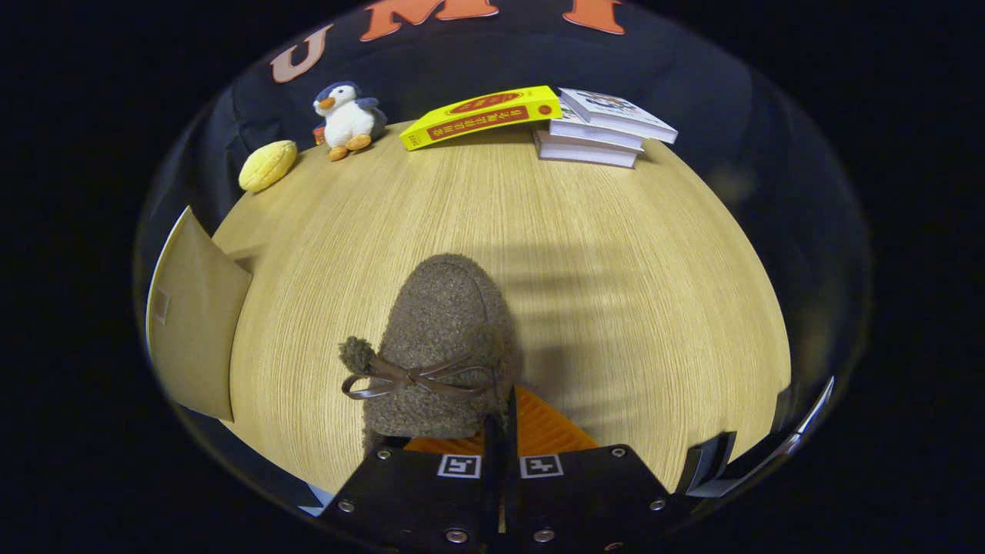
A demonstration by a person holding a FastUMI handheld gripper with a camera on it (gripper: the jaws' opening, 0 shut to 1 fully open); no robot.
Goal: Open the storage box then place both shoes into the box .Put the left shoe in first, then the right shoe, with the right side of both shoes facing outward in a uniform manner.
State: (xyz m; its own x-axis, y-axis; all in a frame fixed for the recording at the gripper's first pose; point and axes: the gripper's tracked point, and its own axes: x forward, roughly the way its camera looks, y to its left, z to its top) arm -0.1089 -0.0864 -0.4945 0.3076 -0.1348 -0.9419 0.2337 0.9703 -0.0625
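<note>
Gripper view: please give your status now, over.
Gripper shut on fuzzy brown shoe, toe pointing ahead. Storage box beside it, to the left. Wooden table ahead; books and penguin toy at far edge.

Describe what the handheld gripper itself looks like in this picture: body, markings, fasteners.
The gripper shows as a dark, angular body made of two flat plates side by side with a narrow seam between them. Each plate carries a small square black-and-white fiducial marker near the seam, and round metal screws sit along its edges. The fingers run forward from the seam, close together. No cables, hand or sleeve can be made out.
</note>
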